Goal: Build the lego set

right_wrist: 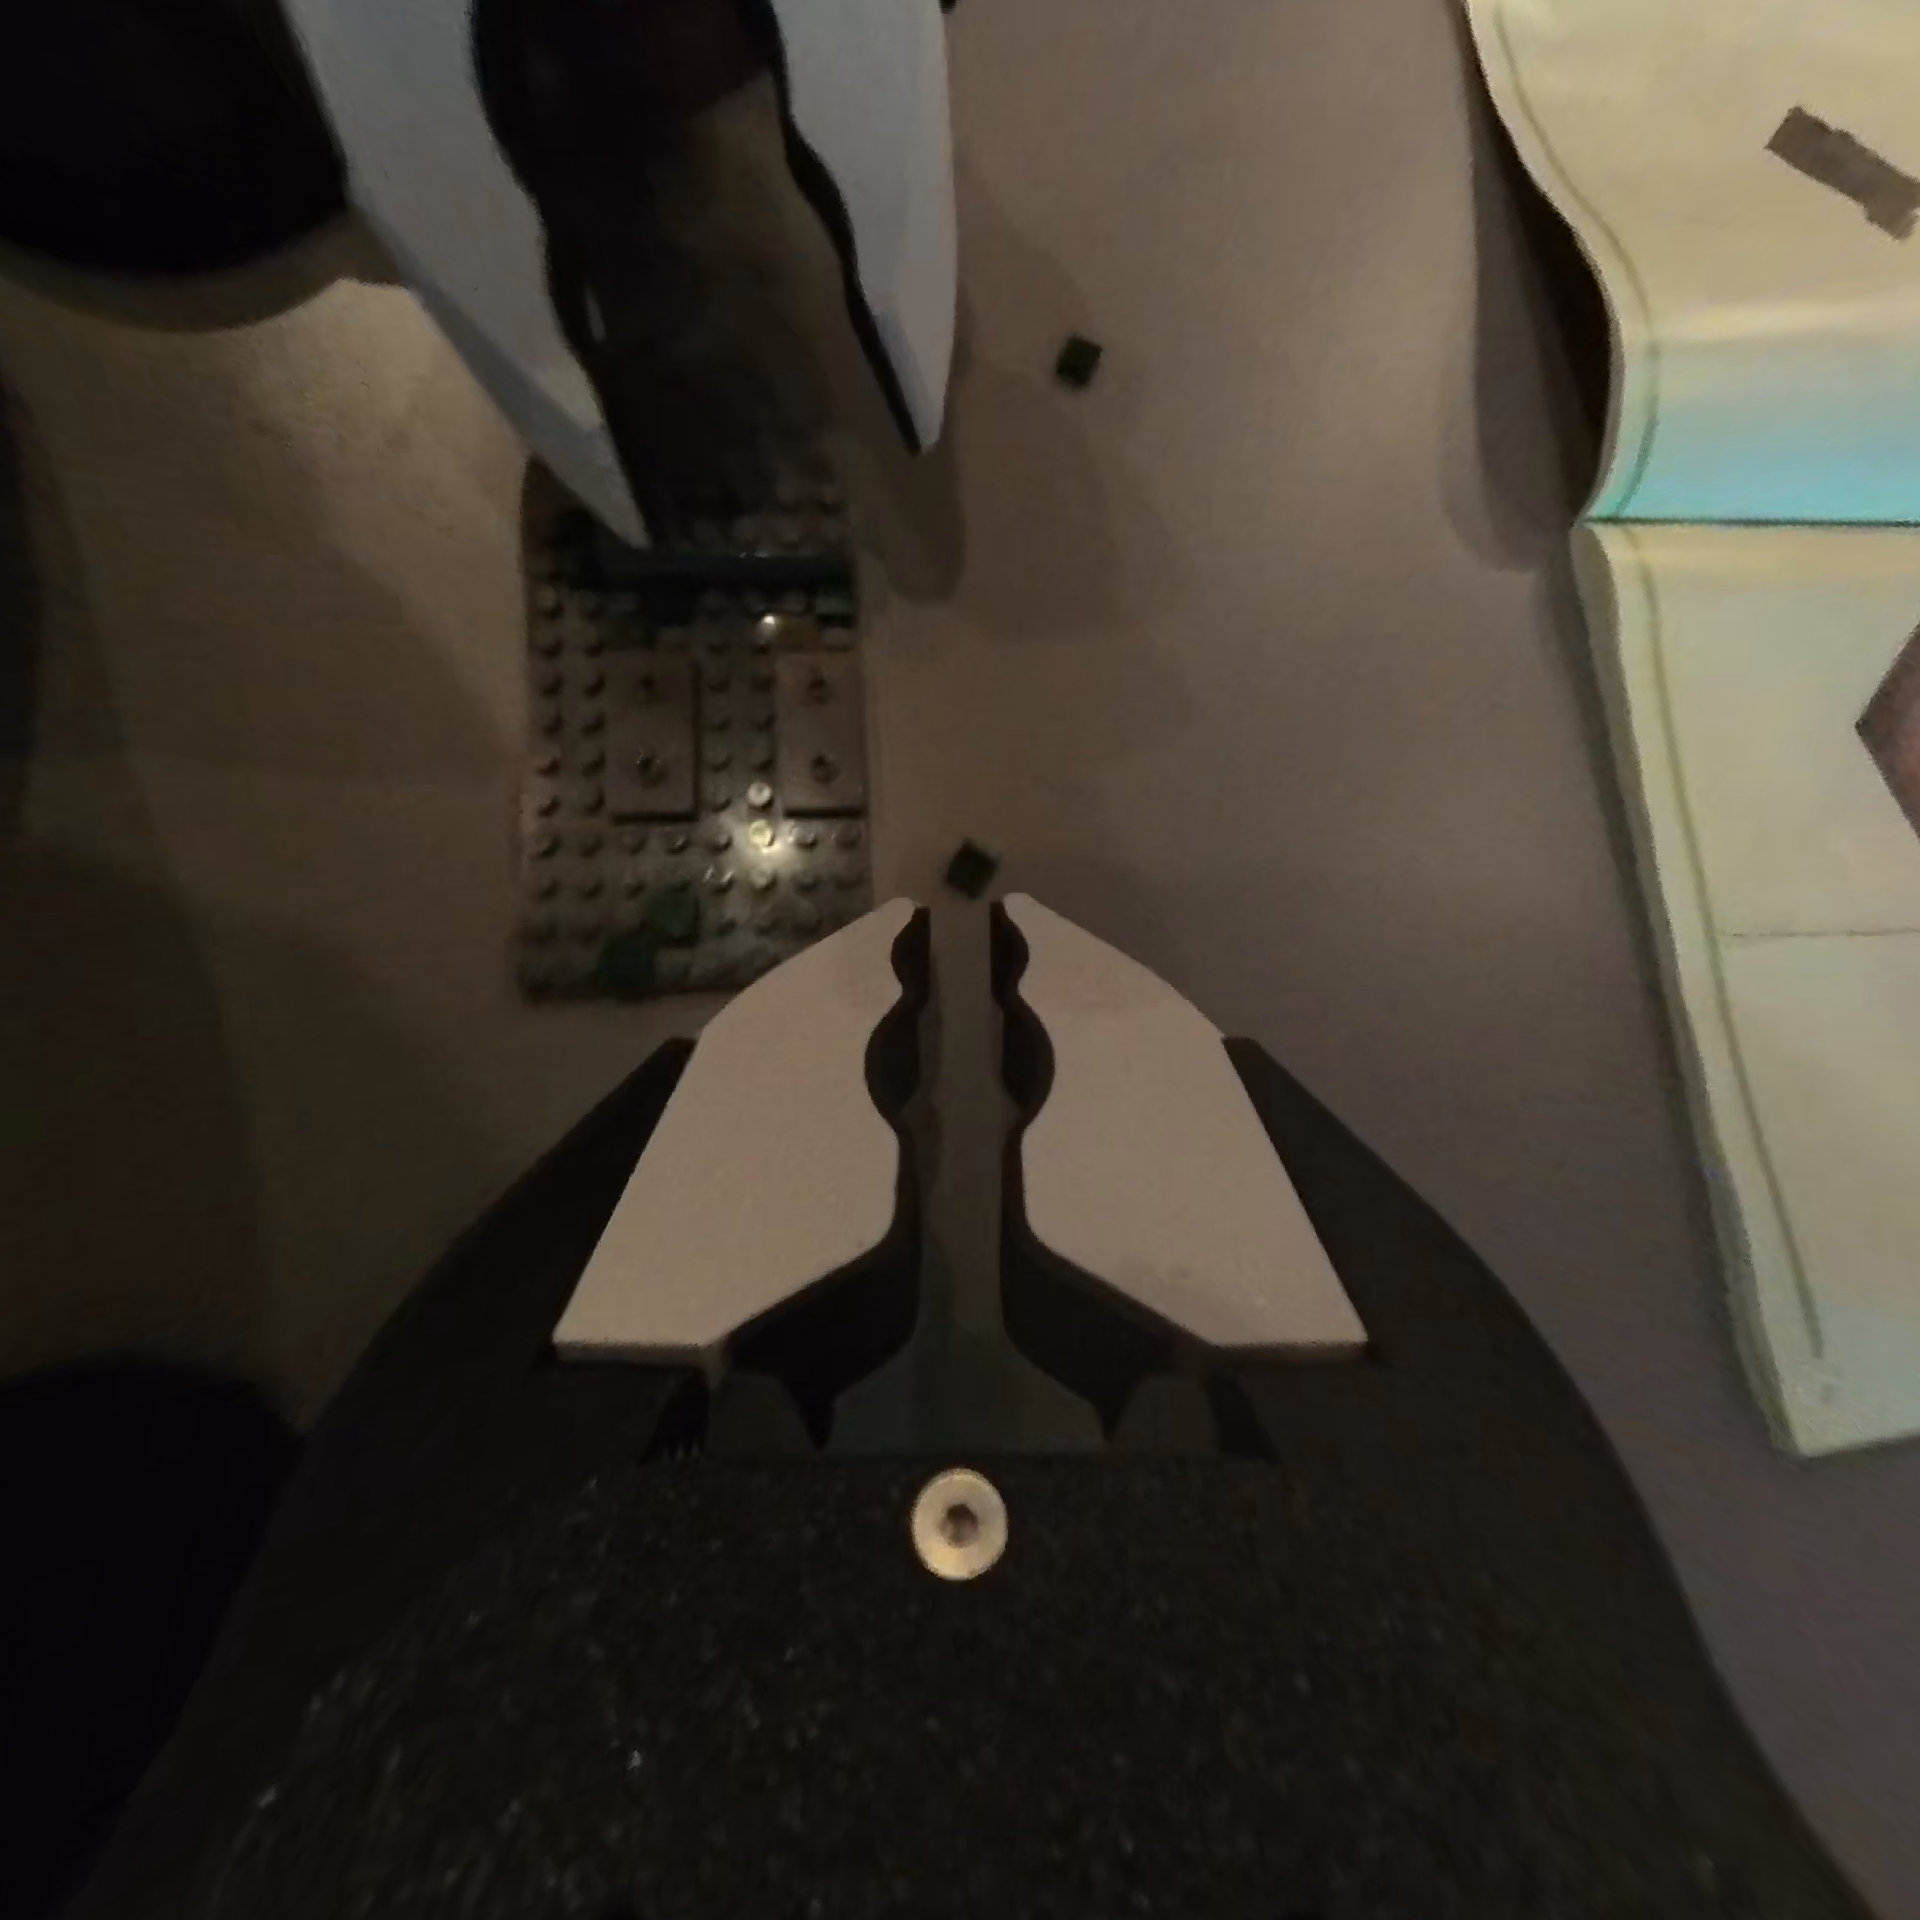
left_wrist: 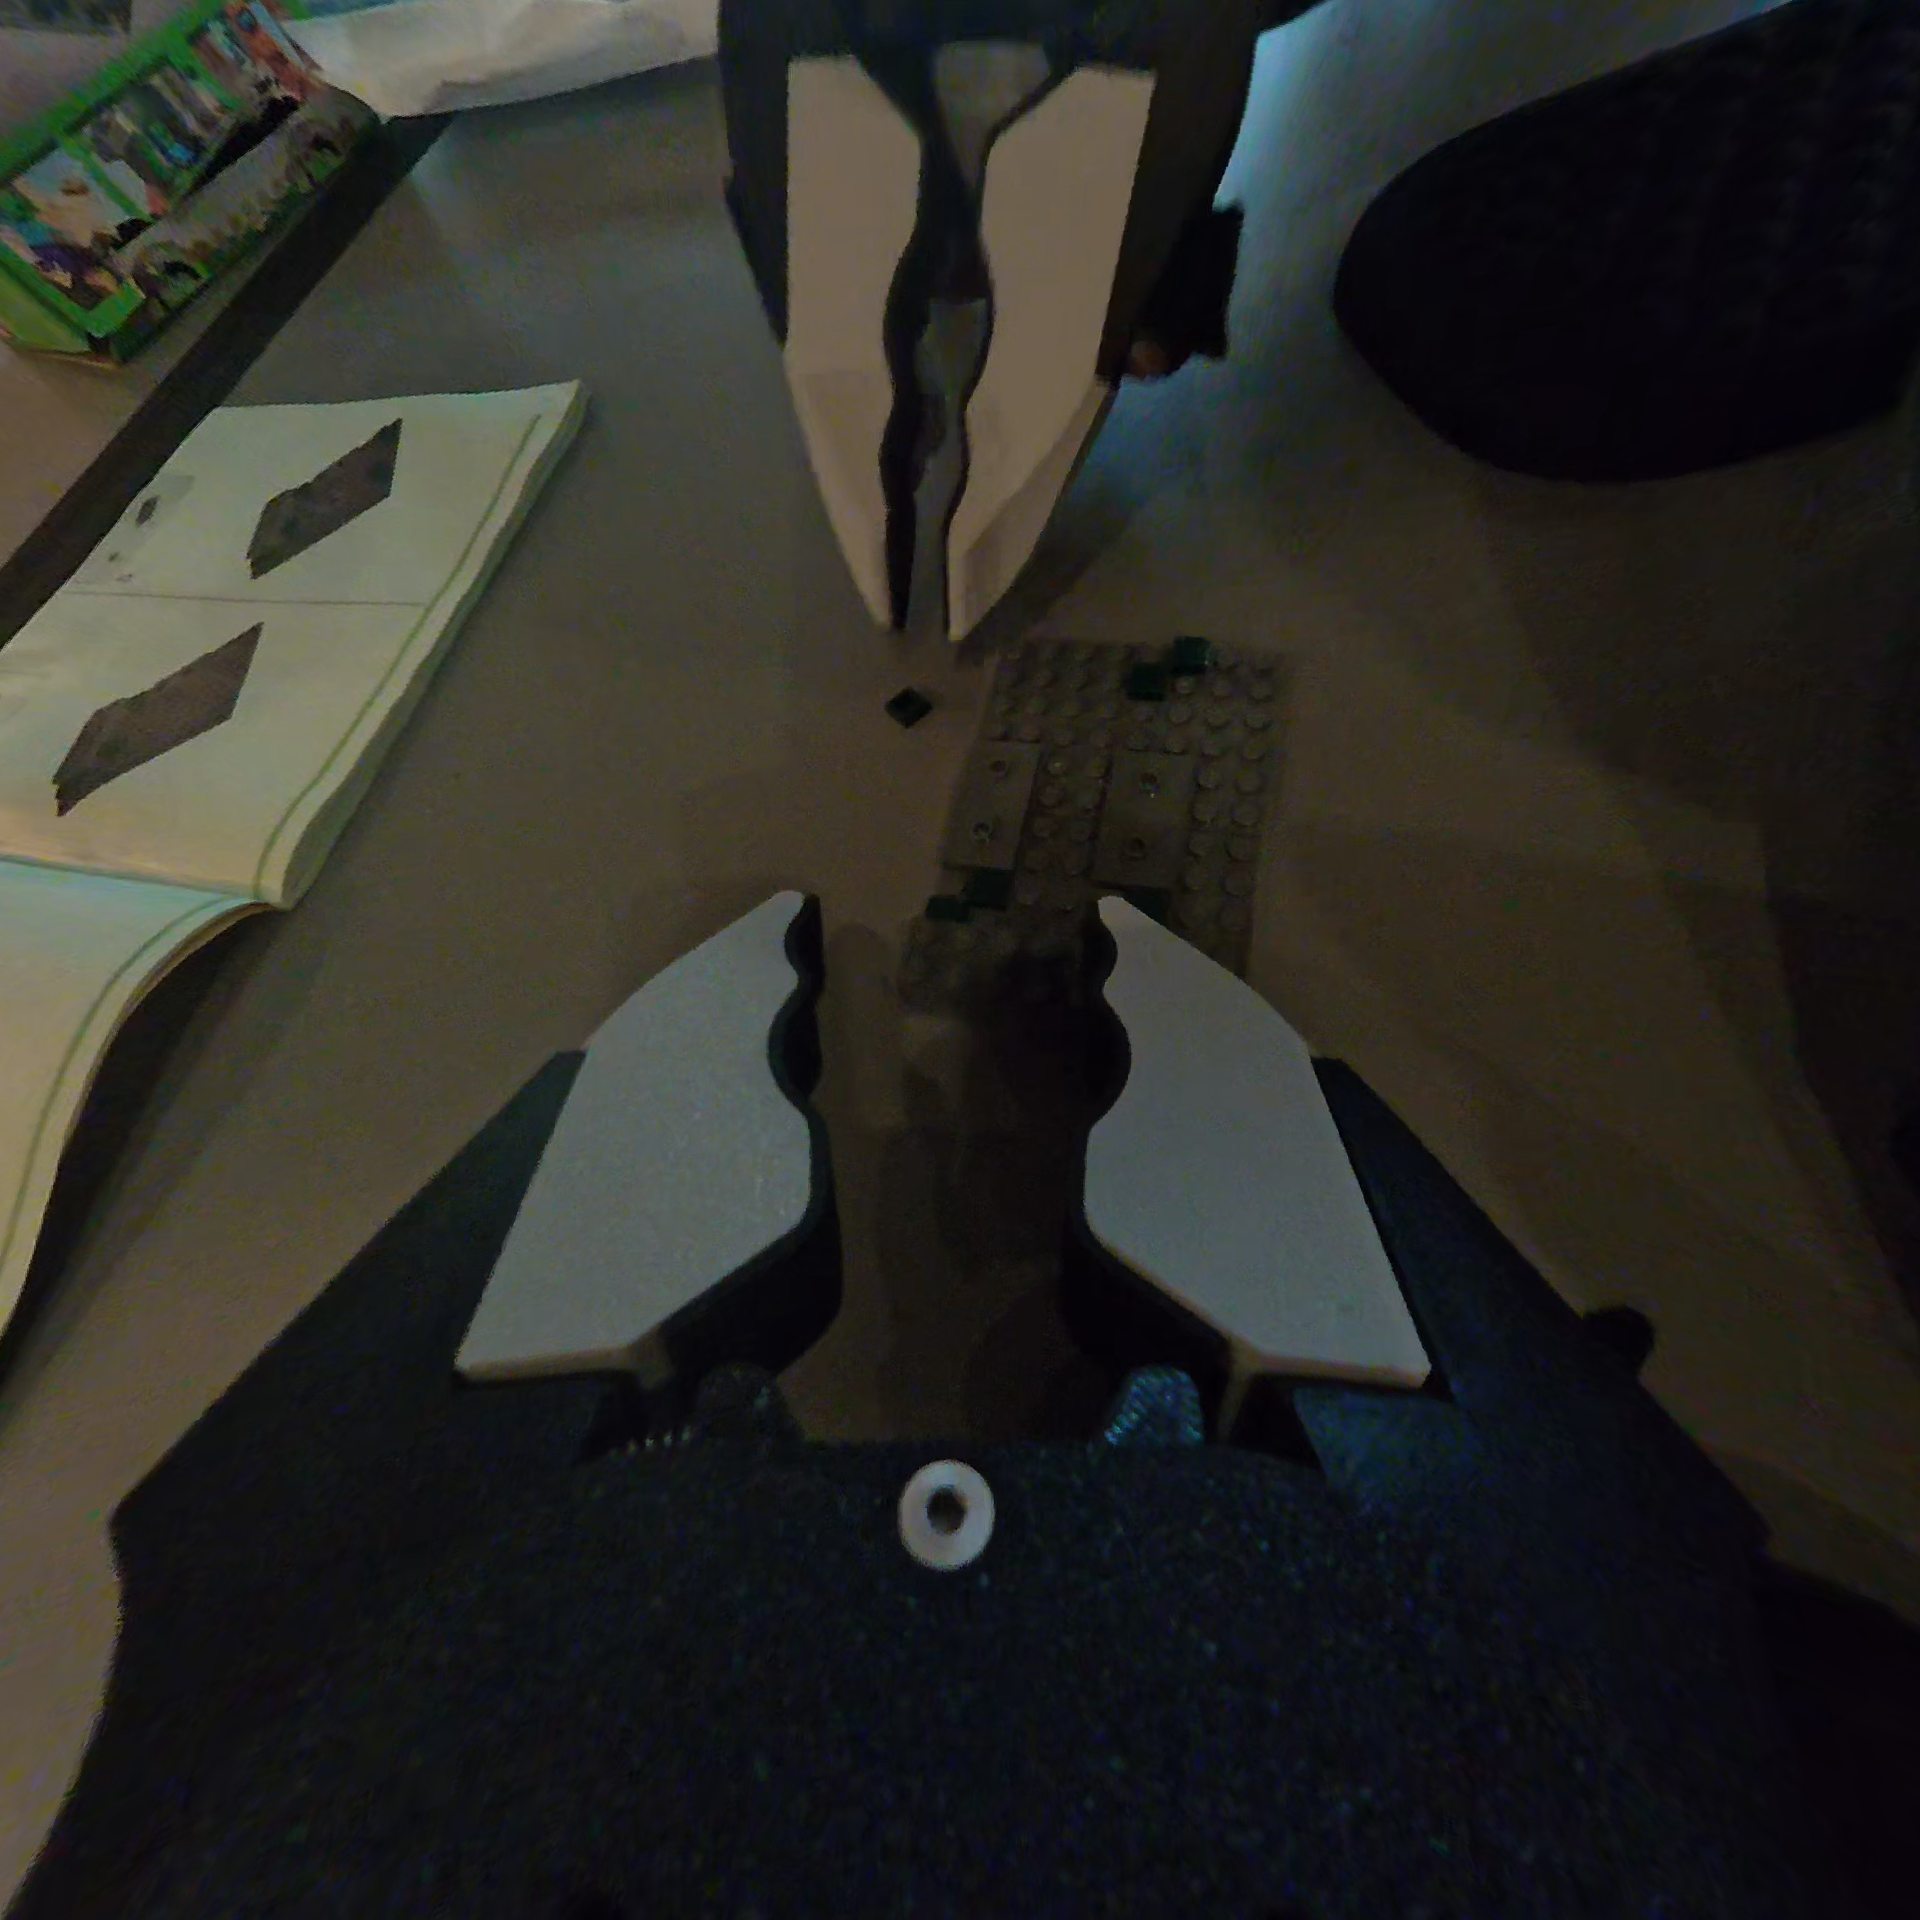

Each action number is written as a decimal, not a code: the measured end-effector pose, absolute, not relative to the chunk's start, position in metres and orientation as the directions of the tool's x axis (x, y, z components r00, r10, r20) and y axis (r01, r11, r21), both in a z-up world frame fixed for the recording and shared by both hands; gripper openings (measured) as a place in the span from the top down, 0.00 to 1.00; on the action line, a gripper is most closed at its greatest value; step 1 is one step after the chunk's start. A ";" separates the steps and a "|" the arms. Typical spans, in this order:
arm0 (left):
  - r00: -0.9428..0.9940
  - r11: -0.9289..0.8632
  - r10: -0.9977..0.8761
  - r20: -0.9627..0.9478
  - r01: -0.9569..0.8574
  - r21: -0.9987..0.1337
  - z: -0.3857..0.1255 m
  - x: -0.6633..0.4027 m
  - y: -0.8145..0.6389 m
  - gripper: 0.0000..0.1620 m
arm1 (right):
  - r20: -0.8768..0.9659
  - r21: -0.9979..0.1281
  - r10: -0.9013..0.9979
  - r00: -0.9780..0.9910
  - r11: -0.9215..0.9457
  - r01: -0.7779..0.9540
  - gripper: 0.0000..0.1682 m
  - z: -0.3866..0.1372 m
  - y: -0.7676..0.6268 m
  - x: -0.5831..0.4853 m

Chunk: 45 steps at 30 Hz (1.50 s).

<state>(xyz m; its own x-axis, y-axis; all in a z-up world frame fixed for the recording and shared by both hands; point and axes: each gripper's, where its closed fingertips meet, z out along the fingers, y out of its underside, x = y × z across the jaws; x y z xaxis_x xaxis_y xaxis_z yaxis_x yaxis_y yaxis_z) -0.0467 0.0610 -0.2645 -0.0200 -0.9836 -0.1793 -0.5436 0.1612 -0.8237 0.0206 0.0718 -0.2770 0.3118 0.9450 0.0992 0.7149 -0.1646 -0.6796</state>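
Grey studded Lego baseplate (left_wrist: 1226,790), flat on the brown desk (left_wrist: 623,831), just past centre toward 1 o'clock in the left wrist view. Early in the build, judging by how bare it is: mostly open studs. Two smooth grey tiles (left_wrist: 1148,821) side by side across the middle, each with small central studs. Tiny dark green pieces (left_wrist: 1164,670) clustered at the far end, more at the near corner toward 7 o'clock of the plate. Dim light; exact shapes of the green pieces too small to tell.

Loose dark green piece (left_wrist: 909,707) on the desk just beside the plate's far corner, at about 10 o'clock from the plate. A second loose dark piece (right_wrist: 1077,364) farther off, seen only in the right wrist view at 12 o'clock.

Left gripper (left_wrist: 956,914) at 6 o'clock, fingers released and spread wide, astride the near end of the plate. Likely placed so to steady the plate while pieces get pressed on; contact with it not clear.

Right gripper (left_wrist: 920,623) reaching in from 12 o'clock, tips pointed down at the loose green piece, fingers nearly together with a thin gap and nothing between them. Seemingly lined up to pinch that piece.

Open instruction booklet (left_wrist: 312,623) at 9 o'clock, showing grey plate diagrams, presumably kept in sight for reference. Green Lego box (left_wrist: 177,177) at 10 o'clock beyond it. Dark rounded shape at 2 o'clock, unidentifiable.
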 end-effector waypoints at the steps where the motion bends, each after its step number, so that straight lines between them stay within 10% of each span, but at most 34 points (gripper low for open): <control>1: -0.018 0.162 -0.983 -0.181 -0.544 -0.824 -0.264 -0.047 0.061 0.71 | 0.098 -0.675 0.948 0.304 -0.161 0.720 0.94 -0.278 0.073 0.017; 11: -0.005 0.144 -0.986 -0.167 -0.534 -0.833 -0.263 -0.050 0.065 0.72 | 0.046 -0.648 0.961 0.273 -0.180 0.740 0.97 -0.286 0.078 0.011; 19: -0.012 0.137 -0.988 -0.155 -0.539 -0.831 -0.264 -0.050 0.064 0.72 | -0.388 -0.610 0.824 0.413 -0.565 0.555 1.00 -0.271 0.085 0.011; 29: -0.007 0.128 -0.989 -0.147 -0.538 -0.833 -0.264 -0.051 0.066 0.72 | 0.026 -0.628 0.983 0.181 -0.125 0.768 0.91 -0.286 0.074 0.009; 45: -0.005 0.122 -0.990 -0.143 -0.543 -0.831 -0.265 -0.052 0.066 0.73 | -0.300 -0.660 0.903 0.309 -0.430 0.616 1.00 -0.273 0.080 -0.002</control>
